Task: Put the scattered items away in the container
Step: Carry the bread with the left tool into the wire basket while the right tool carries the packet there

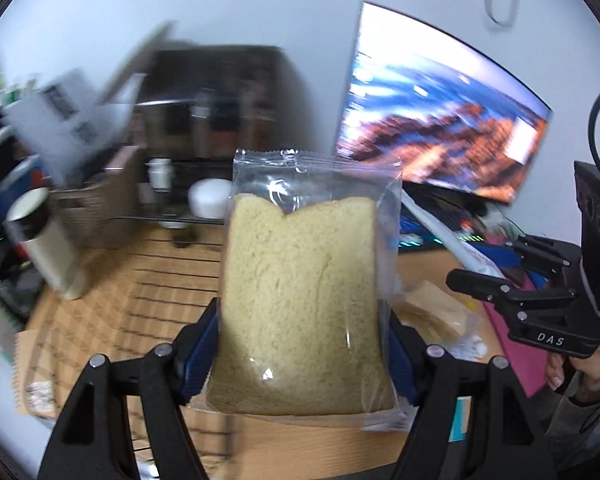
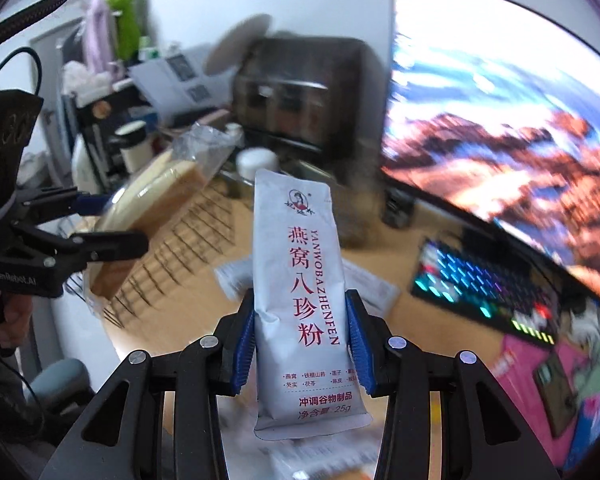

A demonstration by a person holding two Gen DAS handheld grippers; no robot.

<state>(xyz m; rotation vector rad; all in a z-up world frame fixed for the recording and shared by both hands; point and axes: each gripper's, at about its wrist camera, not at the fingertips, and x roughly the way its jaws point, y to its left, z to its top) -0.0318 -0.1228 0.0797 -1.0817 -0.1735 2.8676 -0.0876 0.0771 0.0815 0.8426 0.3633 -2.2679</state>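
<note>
Left claw (image 1: 304,344) grasps bagged bread (image 1: 304,304) by its side edges, long axis upright, sealed end topmost, raised over the wire basket (image 1: 140,300). Right claw (image 2: 302,344) is clenched on a white sachet (image 2: 304,292), long axis upright, raised above the tabletop (image 2: 400,312). Monitor (image 2: 500,128) and keyboard (image 2: 484,288) bound the right side.

The right gripper (image 2: 302,344) is clamping a white sachet (image 2: 304,300) upright. Left of the sachet, the left gripper (image 2: 112,224) is gripping bagged bread (image 2: 156,204); right of it, a keyboard (image 2: 488,284) is glowing.
</note>
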